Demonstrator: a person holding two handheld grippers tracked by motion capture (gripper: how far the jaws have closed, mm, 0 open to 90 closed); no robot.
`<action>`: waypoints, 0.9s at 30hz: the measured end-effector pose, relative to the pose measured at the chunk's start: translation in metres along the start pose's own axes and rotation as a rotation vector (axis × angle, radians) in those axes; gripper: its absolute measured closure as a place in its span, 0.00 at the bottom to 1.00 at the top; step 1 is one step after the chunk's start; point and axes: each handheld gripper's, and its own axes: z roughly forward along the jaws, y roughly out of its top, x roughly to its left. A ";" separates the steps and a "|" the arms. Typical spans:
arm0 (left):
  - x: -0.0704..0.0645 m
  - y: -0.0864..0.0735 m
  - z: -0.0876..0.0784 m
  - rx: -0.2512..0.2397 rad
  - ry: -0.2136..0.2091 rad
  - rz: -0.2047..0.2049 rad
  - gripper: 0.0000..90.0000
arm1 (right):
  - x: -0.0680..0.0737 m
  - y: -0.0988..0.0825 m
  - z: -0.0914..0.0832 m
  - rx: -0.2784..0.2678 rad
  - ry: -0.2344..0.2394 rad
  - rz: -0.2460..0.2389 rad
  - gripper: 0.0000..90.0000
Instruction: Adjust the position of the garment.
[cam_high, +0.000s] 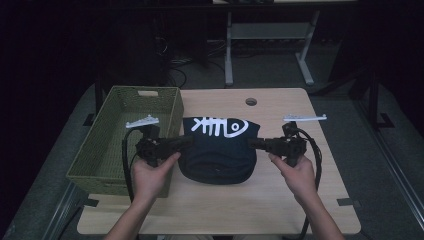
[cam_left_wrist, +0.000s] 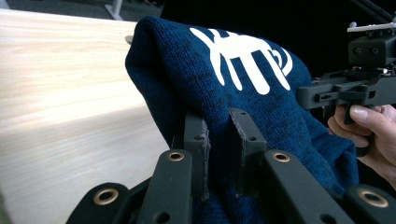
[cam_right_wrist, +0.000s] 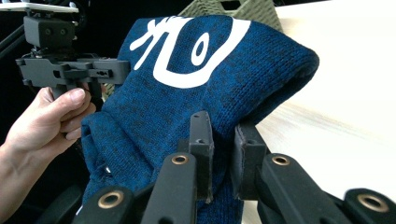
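Note:
A dark blue knitted sweater (cam_high: 218, 147) with a white fish-bone print hangs folded between the two grippers above the wooden table (cam_high: 280, 200). My left gripper (cam_high: 189, 141) is shut on its left edge; in the left gripper view the jaws pinch the blue knit (cam_left_wrist: 261, 121) at the gripper (cam_left_wrist: 223, 140). My right gripper (cam_high: 251, 144) is shut on the right edge, and in the right gripper view the fabric (cam_right_wrist: 187, 93) is clamped in the gripper (cam_right_wrist: 224, 144). The other hand and its gripper (cam_right_wrist: 70, 70) show behind the cloth.
An olive-green woven basket (cam_high: 100, 150) stands at the table's left side, right beside my left hand. A round cable hole (cam_high: 251, 101) is near the table's far edge. A metal desk frame (cam_high: 270, 45) stands on the floor beyond.

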 end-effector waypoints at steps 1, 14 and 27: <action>0.001 0.001 -0.002 -0.001 0.002 0.000 0.87 | 0.000 0.000 0.000 0.000 0.000 0.000 0.89; 0.023 0.012 -0.035 -0.016 0.025 -0.037 0.87 | 0.018 0.021 0.034 0.011 0.047 -0.023 0.89; 0.042 0.022 -0.060 -0.035 0.028 -0.066 0.88 | 0.037 0.040 0.061 0.017 0.069 -0.027 0.89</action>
